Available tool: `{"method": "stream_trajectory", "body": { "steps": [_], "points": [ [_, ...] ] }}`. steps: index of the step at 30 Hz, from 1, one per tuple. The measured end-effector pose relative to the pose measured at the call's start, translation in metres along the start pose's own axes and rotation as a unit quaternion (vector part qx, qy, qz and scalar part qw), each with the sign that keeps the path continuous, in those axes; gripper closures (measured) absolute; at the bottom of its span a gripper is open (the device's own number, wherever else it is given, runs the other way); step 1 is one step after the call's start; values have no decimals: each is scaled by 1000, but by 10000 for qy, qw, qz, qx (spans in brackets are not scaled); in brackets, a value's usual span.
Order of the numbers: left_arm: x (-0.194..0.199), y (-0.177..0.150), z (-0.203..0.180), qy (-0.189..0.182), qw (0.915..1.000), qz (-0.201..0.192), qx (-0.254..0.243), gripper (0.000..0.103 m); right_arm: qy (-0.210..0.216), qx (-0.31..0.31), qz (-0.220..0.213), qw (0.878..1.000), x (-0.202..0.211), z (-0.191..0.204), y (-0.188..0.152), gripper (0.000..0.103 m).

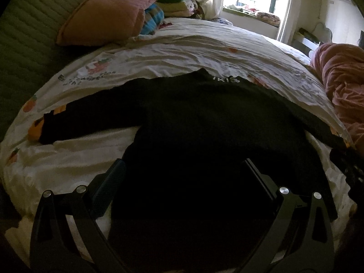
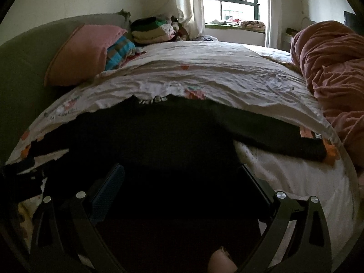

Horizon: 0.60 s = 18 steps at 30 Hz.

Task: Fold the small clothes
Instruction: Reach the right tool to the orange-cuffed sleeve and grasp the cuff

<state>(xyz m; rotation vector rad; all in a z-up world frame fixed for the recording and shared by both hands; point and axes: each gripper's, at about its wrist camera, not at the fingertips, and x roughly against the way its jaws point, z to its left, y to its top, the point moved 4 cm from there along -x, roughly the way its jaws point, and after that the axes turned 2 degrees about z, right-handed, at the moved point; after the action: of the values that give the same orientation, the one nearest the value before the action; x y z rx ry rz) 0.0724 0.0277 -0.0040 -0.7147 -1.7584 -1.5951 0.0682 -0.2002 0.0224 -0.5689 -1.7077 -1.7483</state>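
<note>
A black long-sleeved top [image 1: 193, 118] lies flat on the white printed bed sheet [image 1: 159, 54]. Its collar, with white lettering [image 1: 225, 79], points away and its sleeves are spread left [image 1: 75, 122] and right. My left gripper [image 1: 184, 173] hovers open over the top's lower left part, the hem area between its fingers. In the right wrist view the same top [image 2: 159, 136] fills the middle, with its right sleeve [image 2: 284, 136] stretched out. My right gripper [image 2: 182, 175] is open over the top's lower right part. Neither gripper holds any cloth.
A pink pillow [image 1: 102, 16] leans on the green headboard [image 1: 27, 45] at the far left, beside a stack of folded clothes [image 1: 173, 2]. A bunched pink duvet [image 2: 336, 72] takes up the bed's right side. A fingertip [image 2: 221, 261] shows at the bottom edge.
</note>
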Motion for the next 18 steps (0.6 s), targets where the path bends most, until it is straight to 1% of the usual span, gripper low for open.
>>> {"method": "stream_trajectory", "body": {
  "steps": [8,11,18],
  "points": [
    [-5,21,-13,-17,9999,-57,-136,9,-20,-124,-161,9998,-8,-8,22,4],
    [-7,31,-17,-79,9999,-65,-123,9,-25,-171,-194,9997,-11,-12,30,4],
    [-10,48,-30,-96,9997,-120,-206,9,-56,-274,-264,9993,-18,-21,42,4]
  ]
}}
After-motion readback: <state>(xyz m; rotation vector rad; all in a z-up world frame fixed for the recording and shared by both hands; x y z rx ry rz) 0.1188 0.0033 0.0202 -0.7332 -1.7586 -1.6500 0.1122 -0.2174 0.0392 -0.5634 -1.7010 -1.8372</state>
